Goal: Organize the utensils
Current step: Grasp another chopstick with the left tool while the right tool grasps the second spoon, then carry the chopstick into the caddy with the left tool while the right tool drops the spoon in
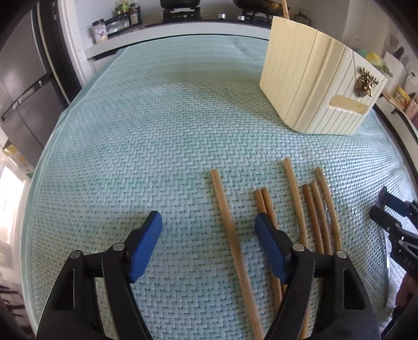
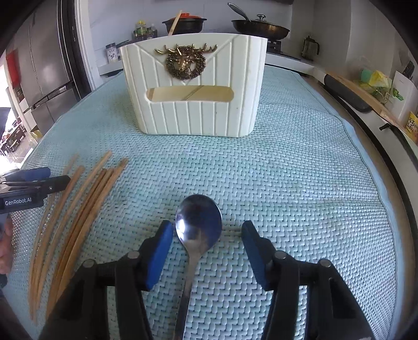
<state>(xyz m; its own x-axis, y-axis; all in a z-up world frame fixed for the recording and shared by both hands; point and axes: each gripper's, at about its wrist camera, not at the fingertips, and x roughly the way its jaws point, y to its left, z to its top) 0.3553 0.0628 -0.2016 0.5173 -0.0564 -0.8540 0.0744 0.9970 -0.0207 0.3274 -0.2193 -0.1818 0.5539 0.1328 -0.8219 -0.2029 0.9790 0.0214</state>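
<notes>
Several wooden chopsticks (image 1: pixel 295 209) lie side by side on the pale green woven mat (image 1: pixel 156 130). My left gripper (image 1: pixel 208 227) is open just above the mat, and one chopstick (image 1: pixel 230 230) lies between its fingers. A cream utensil holder (image 1: pixel 318 83) with a brass deer badge stands at the far right. In the right wrist view, a metal spoon (image 2: pixel 198 225) lies bowl-up on the mat (image 2: pixel 300 196), between the fingers of my open right gripper (image 2: pixel 207 232). The holder (image 2: pixel 194 86) stands straight ahead, and the chopsticks (image 2: pixel 75 209) lie to the left.
A stove with a black pot (image 2: pixel 184 24) and a frying pan (image 2: pixel 261 27) is behind the mat. A refrigerator (image 2: pixel 44 68) stands at the left. Packets and clutter line the counter (image 2: pixel 378 86) at the right. The right gripper shows at the left wrist view's right edge (image 1: pixel 392 217).
</notes>
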